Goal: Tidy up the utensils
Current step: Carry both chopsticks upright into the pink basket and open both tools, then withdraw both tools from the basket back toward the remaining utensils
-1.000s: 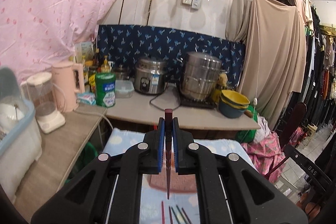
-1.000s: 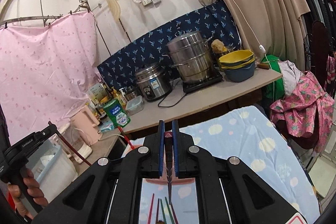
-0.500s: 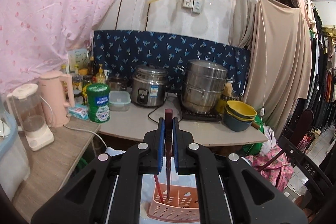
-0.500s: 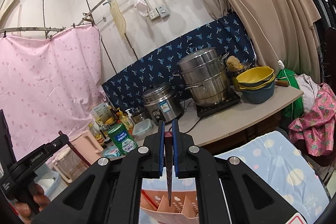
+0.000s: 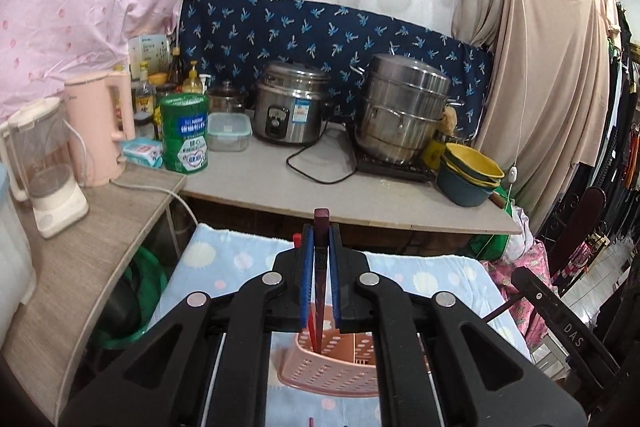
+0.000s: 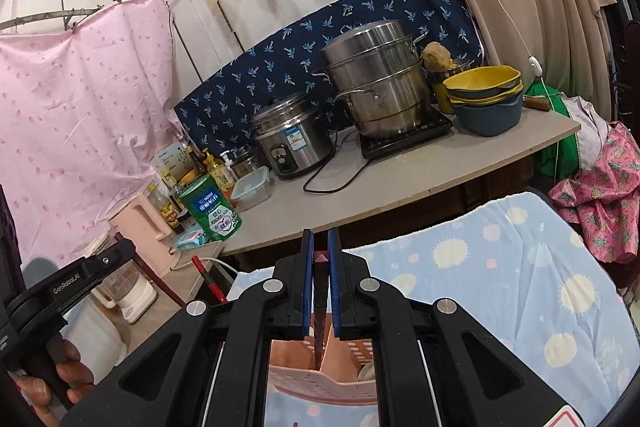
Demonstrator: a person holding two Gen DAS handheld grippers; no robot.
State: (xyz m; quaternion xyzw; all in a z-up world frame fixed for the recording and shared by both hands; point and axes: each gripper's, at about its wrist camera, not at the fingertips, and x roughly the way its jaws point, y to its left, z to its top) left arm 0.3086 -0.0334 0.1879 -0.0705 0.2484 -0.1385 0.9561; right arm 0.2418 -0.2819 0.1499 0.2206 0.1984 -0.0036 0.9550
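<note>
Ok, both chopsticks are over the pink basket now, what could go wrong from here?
The right hand-held gripper holds its dark chopstick with the tip right at a divider wall of the pink basket; it may catch there. The left hand-held gripper's chopstick descends beside a red chopstick already inside and might jam against it.

A basket [image 5: 332, 375] sits on a cloth-covered table [image 5: 440, 279], a counter [image 5: 304, 195] behind it holding a rice cooker [image 5: 294, 115] left of a steamer pot [image 5: 402, 107].
</note>
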